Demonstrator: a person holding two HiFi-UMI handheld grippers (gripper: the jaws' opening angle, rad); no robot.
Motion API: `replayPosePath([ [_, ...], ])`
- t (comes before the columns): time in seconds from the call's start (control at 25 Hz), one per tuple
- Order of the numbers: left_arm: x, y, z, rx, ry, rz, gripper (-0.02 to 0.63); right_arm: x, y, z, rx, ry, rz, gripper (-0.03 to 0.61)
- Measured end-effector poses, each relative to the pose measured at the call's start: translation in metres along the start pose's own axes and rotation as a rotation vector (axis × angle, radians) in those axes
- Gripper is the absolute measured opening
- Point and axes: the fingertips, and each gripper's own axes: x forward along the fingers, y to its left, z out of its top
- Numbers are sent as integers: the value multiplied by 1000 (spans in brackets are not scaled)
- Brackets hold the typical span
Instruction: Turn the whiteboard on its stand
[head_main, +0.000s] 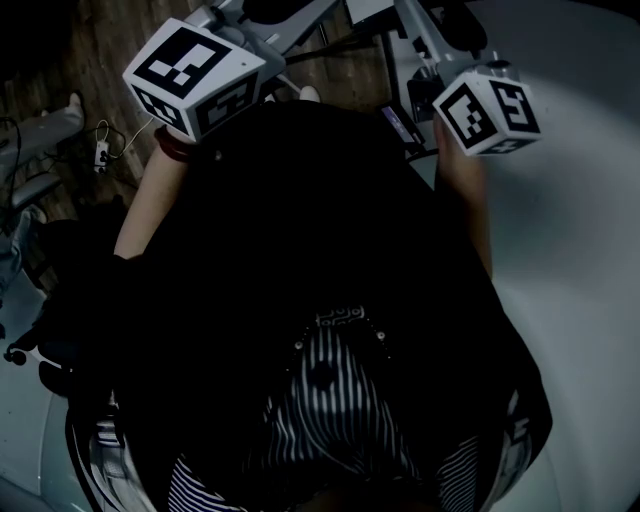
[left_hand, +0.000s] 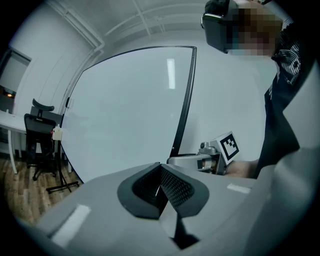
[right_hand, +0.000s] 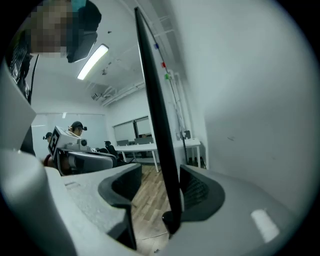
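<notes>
Seeing the right gripper spread wide around the black side frame of the whiteboard, with that edge standing in the gap close against 1 pad but not pinched. Got the left gripper closed on nothing, just pointing at the board's white face from a little way off. Guessing the turn is either finished or paused for a fresh grip, since nothing is gripping the board right now; can't tell from here how far round it sits.
</notes>
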Motion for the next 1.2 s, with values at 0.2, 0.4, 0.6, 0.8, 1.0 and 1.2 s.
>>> replayPosePath([
  [0.2, -6, 7, -5, -1, 7, 18, 2, 7, -9, -11, -49, 43, -47, 198],
  [0.4, -7, 8, -8, -12, 4, 25, 2, 9, -22, -11, -76, 51, -128, 74],
  [0.6, -7, 12, -4, -15, -6, 37, 2, 10, -25, -10, -86, 69, -127, 73],
  [0.8, -12, 13, -5, -31, -15, 45, 2, -7, -26, -14, -79, 97, -137, 72],
  [1.0, -8, 3, -11, -50, -7, 21, 2, -33, -27, -18, -78, 110, -148, 71],
  [1.2, 0, -5, -11, -48, -1, -2, 2, -40, -24, -18, -71, 110, -159, 69],
])
